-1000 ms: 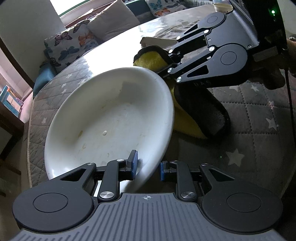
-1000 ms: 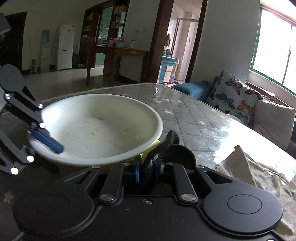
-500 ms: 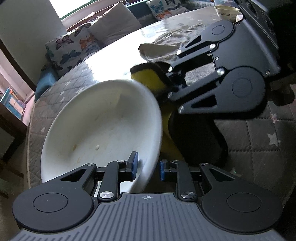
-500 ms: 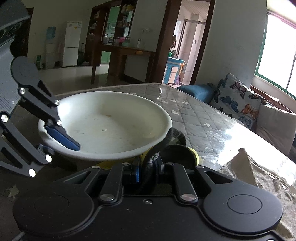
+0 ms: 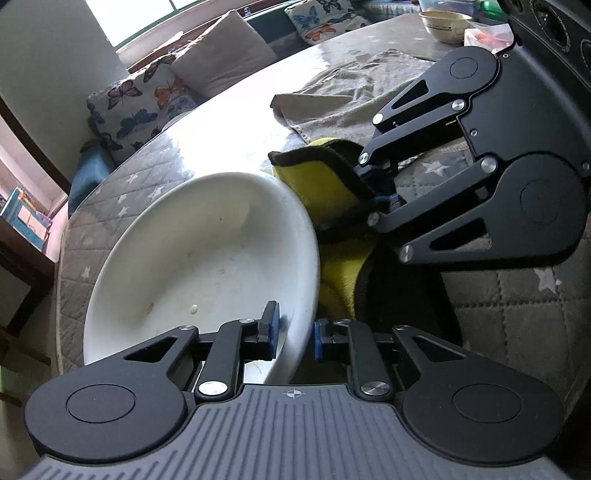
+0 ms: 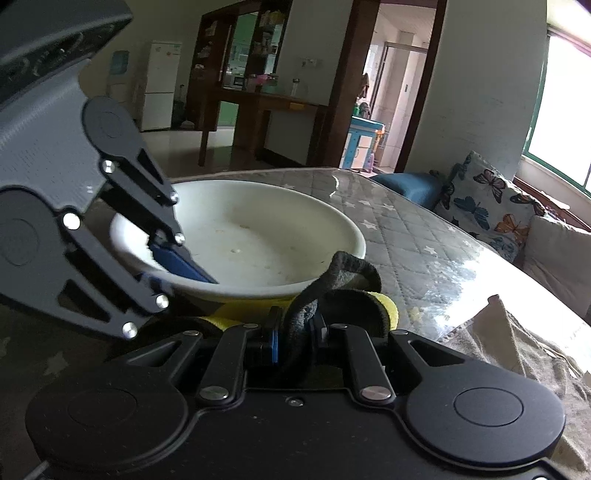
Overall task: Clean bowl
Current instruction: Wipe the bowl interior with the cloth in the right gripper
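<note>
Left gripper [image 5: 295, 338] is pinching the near rim of the tilted white bowl [image 5: 207, 266] above the worktop [image 5: 517, 314], right gripper [image 6: 295, 341] is clamping a yellow cloth [image 5: 325, 181] beside it, and wiping pressure is risking the rim slipping free.

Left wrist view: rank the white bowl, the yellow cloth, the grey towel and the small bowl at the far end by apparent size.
1. white bowl
2. yellow cloth and grey towel: alike, towel farther, unsure
3. small bowl, though farthest away
</note>
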Demonstrator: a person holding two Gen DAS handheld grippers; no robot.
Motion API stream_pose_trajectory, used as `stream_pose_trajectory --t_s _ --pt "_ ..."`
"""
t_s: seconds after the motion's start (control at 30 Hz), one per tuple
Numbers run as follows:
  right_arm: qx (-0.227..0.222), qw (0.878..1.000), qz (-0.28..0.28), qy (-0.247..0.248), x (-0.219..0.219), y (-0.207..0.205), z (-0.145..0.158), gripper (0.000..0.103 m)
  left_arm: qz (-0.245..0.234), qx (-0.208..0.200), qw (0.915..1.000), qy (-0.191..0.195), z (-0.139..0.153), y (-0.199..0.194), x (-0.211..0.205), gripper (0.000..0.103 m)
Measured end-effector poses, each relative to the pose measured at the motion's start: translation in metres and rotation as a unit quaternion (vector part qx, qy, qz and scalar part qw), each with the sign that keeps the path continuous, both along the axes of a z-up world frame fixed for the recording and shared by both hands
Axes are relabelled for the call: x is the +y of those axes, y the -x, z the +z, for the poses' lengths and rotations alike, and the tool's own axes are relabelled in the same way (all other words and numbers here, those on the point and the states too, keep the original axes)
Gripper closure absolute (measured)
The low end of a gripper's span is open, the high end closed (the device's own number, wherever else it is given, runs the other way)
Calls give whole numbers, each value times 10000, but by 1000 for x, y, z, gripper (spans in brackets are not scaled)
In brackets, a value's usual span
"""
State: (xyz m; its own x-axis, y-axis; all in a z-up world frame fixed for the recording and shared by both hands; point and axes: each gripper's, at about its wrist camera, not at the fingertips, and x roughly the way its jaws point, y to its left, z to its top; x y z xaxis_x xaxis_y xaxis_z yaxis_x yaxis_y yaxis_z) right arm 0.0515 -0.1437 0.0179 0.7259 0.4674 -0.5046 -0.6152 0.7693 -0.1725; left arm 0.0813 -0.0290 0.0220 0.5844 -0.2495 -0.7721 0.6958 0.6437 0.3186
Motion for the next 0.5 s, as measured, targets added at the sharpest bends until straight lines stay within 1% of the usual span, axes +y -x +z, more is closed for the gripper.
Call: stream_pose_trajectory --t_s 0.17,0.5 --pt "-21 10000 28 -40 -1 2 1 87 -112 16 9999 -6 -1 6 6 85" --pt "-75 9999 -52 -53 -1 -15 2 87 -327 58 9994 -14 -3 14 15 85"
